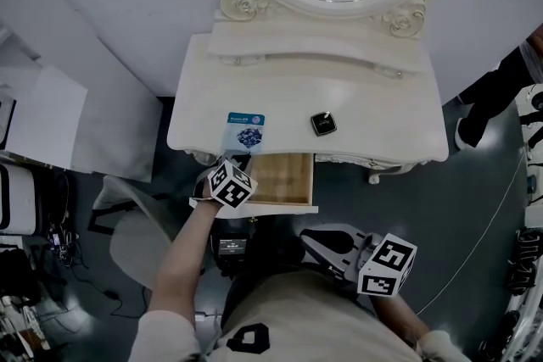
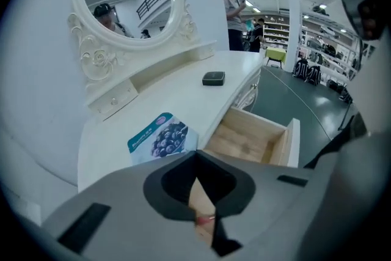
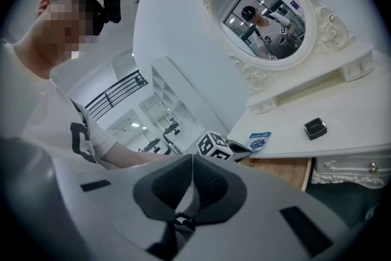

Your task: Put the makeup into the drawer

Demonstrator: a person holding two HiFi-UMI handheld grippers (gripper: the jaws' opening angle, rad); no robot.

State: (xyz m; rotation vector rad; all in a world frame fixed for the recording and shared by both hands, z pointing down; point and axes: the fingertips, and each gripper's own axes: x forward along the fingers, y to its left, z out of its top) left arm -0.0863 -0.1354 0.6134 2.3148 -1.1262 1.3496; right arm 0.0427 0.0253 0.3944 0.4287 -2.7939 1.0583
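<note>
Flat blue sachet (image 1: 245, 131), blueberry picture

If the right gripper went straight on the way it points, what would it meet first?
Probably the left gripper: its black-and-white marker cube sits in line beyond the shut jaws. Depth is unclear, so it may pass beside it.

dim head view; gripper views bright, fisheye-warped edges

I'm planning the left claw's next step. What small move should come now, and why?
Probably lift the sachet and carry it over the drawer: the left claw looks shut on the sachet's near corner, and the drawer stands open right beside it.
</note>
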